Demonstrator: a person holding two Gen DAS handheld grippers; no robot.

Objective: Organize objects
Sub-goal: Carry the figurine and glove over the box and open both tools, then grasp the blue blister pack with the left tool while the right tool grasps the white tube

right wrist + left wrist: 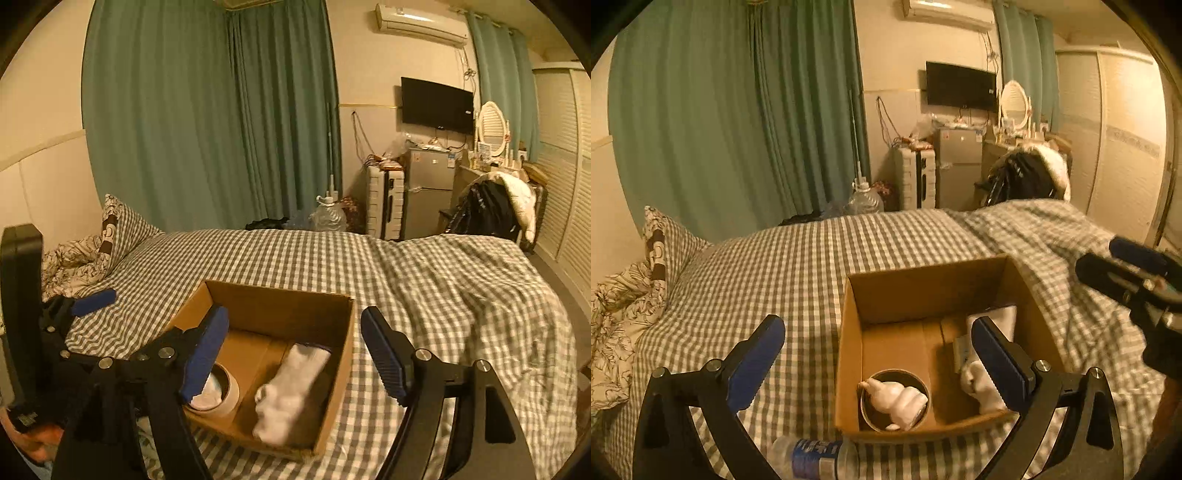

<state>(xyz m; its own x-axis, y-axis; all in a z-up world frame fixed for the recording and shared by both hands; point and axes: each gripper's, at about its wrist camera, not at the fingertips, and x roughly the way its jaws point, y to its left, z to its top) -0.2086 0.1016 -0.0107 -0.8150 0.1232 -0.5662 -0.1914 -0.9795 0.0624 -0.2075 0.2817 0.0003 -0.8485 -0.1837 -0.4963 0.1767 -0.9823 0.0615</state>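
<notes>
I judged I was between items: both grippers were empty over the box, which sat on the checked bed. My left gripper had its jaws wide with nothing between the pads, one finger over the bedcover and the other over the box's right half. My right gripper also stood open and empty, one finger over the box's left side and the other over the bed just outside its right wall.

Inside the box I could see a round tin with a white ridged piece lying in it, and beside that a white cloth bundle along the right side. A plastic bottle lay on the bed just in front of the box, below my left gripper.

The bottle looked like the next thing to go in. That would call for pulling the left gripper back and down, since the bottle sat nearer than its fingertips, then closing across its body. Both grippers pointed forward and somewhat down at the box.
</notes>
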